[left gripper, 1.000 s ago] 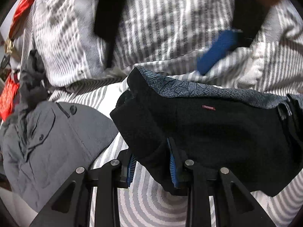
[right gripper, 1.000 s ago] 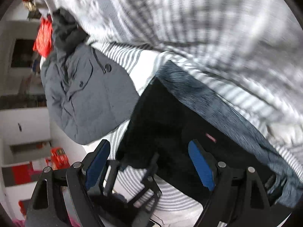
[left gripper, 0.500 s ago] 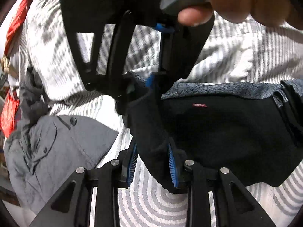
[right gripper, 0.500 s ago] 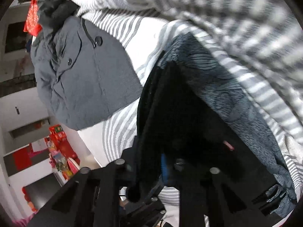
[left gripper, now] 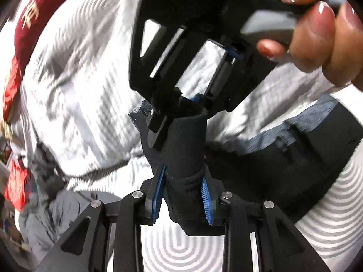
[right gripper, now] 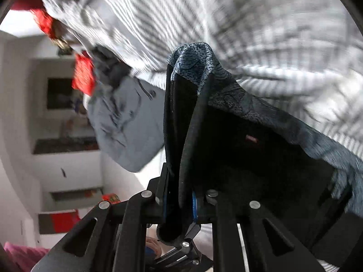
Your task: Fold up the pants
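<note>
Centre frame, your left gripper and right gripper both pinch the black pants; mid-fold lift, next carry the edge across.

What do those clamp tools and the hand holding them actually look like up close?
Both tools are matte black frames of angular struts with triangular cut-outs and silver screw heads. The left gripper has ribbed blue pads lining its fingers; the right gripper shows blue pads too. The person's hand is bare, with glossy pinkish nails, wrapped round a grey handle. No sleeve shows.
</note>
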{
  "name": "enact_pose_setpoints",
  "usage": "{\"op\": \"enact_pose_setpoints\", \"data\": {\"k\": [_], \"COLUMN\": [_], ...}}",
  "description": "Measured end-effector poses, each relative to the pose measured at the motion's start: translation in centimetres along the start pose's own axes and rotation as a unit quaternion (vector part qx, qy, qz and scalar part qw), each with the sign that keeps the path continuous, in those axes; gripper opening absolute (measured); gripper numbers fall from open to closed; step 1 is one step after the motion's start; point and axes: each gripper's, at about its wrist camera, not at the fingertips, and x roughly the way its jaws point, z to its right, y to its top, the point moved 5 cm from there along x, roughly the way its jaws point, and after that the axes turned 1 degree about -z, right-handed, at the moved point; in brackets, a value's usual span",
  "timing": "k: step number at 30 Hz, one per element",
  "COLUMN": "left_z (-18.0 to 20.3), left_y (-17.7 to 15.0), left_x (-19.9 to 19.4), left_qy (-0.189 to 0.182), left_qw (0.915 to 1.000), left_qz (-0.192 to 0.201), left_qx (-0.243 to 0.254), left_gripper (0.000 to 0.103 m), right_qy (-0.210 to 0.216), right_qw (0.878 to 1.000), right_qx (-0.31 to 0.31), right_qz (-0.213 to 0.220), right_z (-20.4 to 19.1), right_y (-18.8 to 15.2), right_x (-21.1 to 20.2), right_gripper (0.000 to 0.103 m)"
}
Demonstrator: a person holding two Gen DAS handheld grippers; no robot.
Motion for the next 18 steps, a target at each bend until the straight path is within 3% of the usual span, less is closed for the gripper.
{"op": "enact_pose_setpoints", "data": {"k": [9, 18], "left_z": [9.2, 21.2], "left_y": [6.0, 9.7], "left_x": [-5.4, -7.0], "left_qy": [-0.066, -0.120], "left_qw": [0.9964, 0.9850], "left_qz": [0.031, 0.043], "left_qx": [0.044, 0.116], "left_gripper": [0.031, 0.032], "right_qy": [0.056, 0.104], "right_qw": [0.993, 0.969], "right_qx": [0.029, 0.109], "right_qz": [0.101, 0.198], "right_z": [5.0, 14.9], "right_y": [-6.8, -14.1], "right_x": [-11.5, -19.5], "right_gripper": [0.018, 0.018]}}
